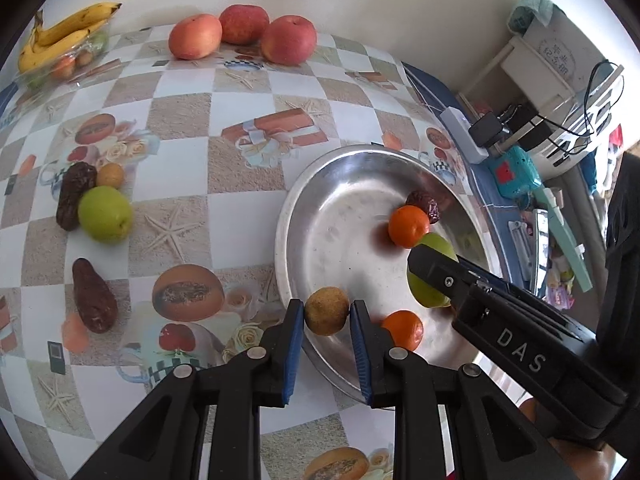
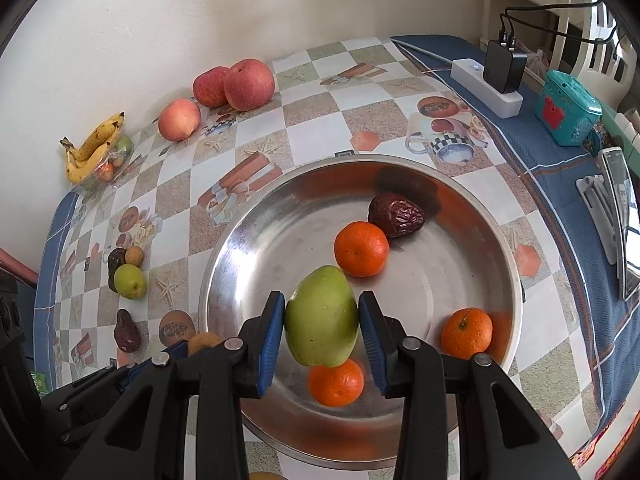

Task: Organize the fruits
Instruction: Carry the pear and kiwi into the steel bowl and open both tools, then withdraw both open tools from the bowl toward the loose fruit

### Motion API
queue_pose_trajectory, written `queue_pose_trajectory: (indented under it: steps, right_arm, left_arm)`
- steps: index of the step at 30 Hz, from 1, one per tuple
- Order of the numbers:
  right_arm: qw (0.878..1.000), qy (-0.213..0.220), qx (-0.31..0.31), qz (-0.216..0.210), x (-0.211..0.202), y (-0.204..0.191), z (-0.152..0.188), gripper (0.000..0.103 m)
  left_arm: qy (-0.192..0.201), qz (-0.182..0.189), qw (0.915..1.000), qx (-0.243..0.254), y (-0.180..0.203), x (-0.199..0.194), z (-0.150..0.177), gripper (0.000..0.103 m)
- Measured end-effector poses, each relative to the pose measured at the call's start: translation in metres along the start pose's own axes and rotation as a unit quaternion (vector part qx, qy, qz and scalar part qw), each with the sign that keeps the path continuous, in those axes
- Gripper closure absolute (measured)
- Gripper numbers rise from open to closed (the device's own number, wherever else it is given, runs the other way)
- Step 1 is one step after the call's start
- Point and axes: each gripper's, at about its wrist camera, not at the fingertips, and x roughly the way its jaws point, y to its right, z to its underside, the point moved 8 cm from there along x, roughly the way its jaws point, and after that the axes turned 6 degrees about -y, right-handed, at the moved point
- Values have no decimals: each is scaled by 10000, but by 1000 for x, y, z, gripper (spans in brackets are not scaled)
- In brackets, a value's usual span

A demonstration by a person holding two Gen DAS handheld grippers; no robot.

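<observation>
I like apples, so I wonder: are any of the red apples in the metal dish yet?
No: the three red apples sit by the wall, while the metal dish holds only oranges and a dried date.

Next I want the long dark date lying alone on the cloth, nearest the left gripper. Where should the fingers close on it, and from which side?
Grip the lone date across its wider lower half, coming down from above with the fingers either side of its long axis. It lies flat on the tablecloth, tapering at the far end, with nothing touching it, so both sides look open.
</observation>
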Motion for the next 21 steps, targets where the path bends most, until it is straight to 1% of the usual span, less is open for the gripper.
queue_pose_trajectory:
  steps: [1, 2, 8, 11, 12, 13, 14, 17, 18, 19, 20, 21]
  right_arm:
    - [10000, -1, -4, -6, 0, 0, 1, 63]
    - [10000, -14, -19, -2, 1, -1, 1, 63]
    - [10000, -35, -15, 15, 2, 0, 2, 63]
    - [10000, -41, -37, 5, 3, -1, 2, 62]
    - [10000, -28, -57, 6, 2, -2, 2, 60]
    - [10000, -17, -76, 17, 2, -3, 1, 51]
    - [9999, -13, -103, 26, 2, -4, 1, 44]
    - [9999, -3, -141, 71, 2, -5, 0, 35]
    - [9998, 2, -151, 121, 2, -4, 0, 33]
    - [9997, 9, -162, 174, 2, -3, 0, 28]
    - [9996, 14, -169, 220, 2, -2, -1, 22]
    - [9994, 24, -180, 288, 2, 0, -1, 21]
  left_arm:
    - [19, -28, 10000, -18, -2, -1, -1, 68]
    - [38, -57, 10000, -49, -5, -2, -1, 66]
    - [49, -92, 9996, -249, -19, -4, -1, 63]
    - [55, -195, 9993, -322, -26, -6, -2, 56]
    - [56, -225, 9991, -348, -28, -6, -2, 50]
    - [59, -250, 9990, -374, -30, -6, -2, 45]
    - [62, -281, 9988, -404, -32, -6, -2, 42]
    - [93, -409, 9979, -497, -39, -9, -4, 34]
    - [129, -528, 9970, -546, -44, -11, -4, 27]
    - [168, -604, 9964, -569, -47, -12, -5, 22]
    - [219, -706, 9955, -591, -51, -15, -7, 20]
    - [249, -794, 9947, -611, -54, -16, -7, 15]
